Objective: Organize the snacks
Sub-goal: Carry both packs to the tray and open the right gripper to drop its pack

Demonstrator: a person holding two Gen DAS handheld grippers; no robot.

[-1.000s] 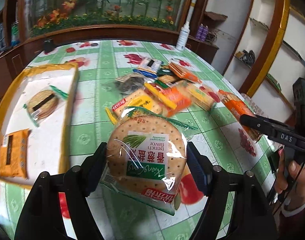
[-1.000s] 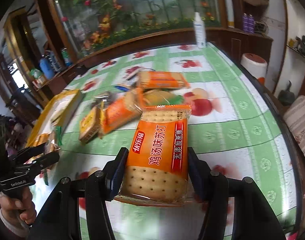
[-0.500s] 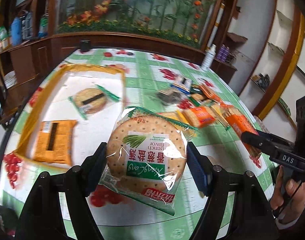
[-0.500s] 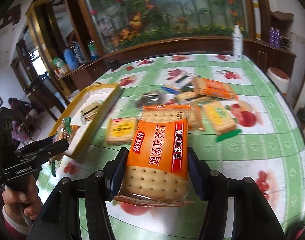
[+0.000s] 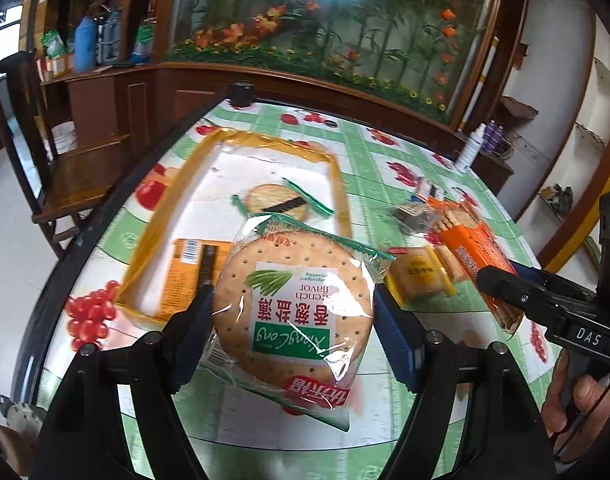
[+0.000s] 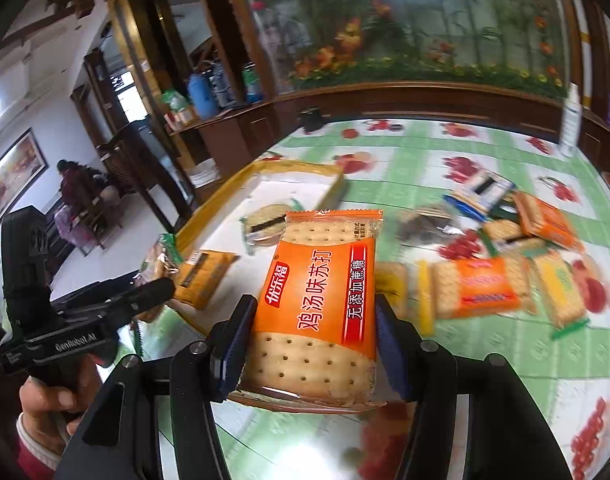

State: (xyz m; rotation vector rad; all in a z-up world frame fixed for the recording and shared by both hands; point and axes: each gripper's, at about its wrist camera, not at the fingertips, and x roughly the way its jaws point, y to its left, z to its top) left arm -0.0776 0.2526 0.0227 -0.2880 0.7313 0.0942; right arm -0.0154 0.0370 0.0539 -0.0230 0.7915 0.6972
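Observation:
My left gripper (image 5: 293,320) is shut on a round cracker pack (image 5: 293,304) with a green label, held above the table near the front right corner of the yellow-rimmed tray (image 5: 337,184). My right gripper (image 6: 313,336) is shut on an orange rectangular cracker pack (image 6: 317,304), held above the table right of the tray (image 6: 301,168). The tray holds a round sandwich biscuit pack (image 5: 277,202) and an orange pack (image 5: 189,276). The right gripper shows in the left wrist view (image 5: 501,284) and the left gripper in the right wrist view (image 6: 153,292).
Several loose snack packs (image 6: 485,284) lie in a heap on the green fruit-print tablecloth (image 6: 417,168) right of the tray. A white bottle (image 5: 471,148) stands at the far table edge. A wooden cabinet runs behind the table.
Both grippers have swung left with their packs, from over the snack heap to beside the tray. Both grips are unchanged.

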